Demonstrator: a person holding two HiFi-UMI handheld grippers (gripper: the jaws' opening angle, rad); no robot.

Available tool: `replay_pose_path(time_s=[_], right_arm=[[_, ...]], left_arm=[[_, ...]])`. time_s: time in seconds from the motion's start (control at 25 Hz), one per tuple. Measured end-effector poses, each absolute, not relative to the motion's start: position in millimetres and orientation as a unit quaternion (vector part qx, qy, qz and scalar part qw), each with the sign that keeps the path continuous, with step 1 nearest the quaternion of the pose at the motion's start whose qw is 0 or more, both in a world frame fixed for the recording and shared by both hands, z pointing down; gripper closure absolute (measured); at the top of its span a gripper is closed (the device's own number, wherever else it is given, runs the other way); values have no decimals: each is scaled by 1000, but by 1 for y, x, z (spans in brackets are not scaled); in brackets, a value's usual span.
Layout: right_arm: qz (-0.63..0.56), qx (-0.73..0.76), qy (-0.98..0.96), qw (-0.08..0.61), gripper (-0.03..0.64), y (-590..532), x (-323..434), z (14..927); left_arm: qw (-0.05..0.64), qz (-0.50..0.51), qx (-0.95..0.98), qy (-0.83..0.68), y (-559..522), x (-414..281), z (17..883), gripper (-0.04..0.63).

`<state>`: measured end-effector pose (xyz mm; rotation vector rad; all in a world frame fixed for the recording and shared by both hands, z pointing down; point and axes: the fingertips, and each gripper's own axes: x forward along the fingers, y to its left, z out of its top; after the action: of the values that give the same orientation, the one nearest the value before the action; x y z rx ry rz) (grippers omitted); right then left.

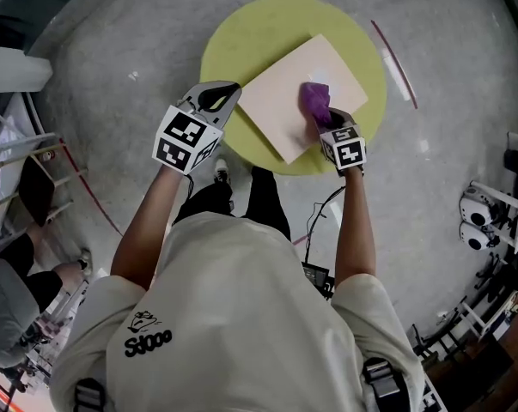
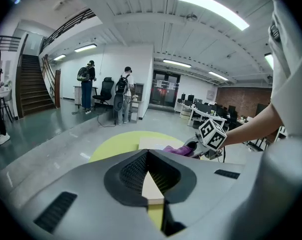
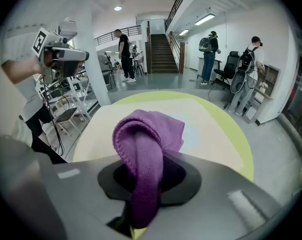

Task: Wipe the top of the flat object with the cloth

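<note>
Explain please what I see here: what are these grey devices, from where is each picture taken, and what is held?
No robot: a person holds a gripper in each hand. One picture looks down from a camera on the person's head; the other two cameras ride on the grippers. On the round yellow-green table lies a beige flat board. The right gripper has its fingers shut on a purple cloth, set on the board. The left gripper, fingers together, sits at the board's corner.

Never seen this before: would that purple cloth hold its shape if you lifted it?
Probably floppy: the purple cloth folds and droops between the jaws of the right hand-held gripper. Likely light, since it looks like thin knit. Bunched on the board, it may drag rather than glide.
</note>
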<state>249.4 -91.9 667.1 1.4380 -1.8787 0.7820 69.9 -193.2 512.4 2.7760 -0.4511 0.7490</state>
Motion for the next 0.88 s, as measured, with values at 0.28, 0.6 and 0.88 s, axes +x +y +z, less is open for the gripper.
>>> replay_pose_path(time_s=[0.28, 0.6, 0.88], right_arm=[[289, 556, -716, 309, 532, -59, 202, 671], [304, 550, -730, 268, 532, -21, 142, 668], [314, 527, -746, 259, 532, -1, 129, 668]], left_arm=[[113, 255, 953, -123, -171, 57, 517, 594], [103, 251, 959, -82, -151, 55, 517, 594], [100, 255, 960, -58, -141, 76, 515, 594]])
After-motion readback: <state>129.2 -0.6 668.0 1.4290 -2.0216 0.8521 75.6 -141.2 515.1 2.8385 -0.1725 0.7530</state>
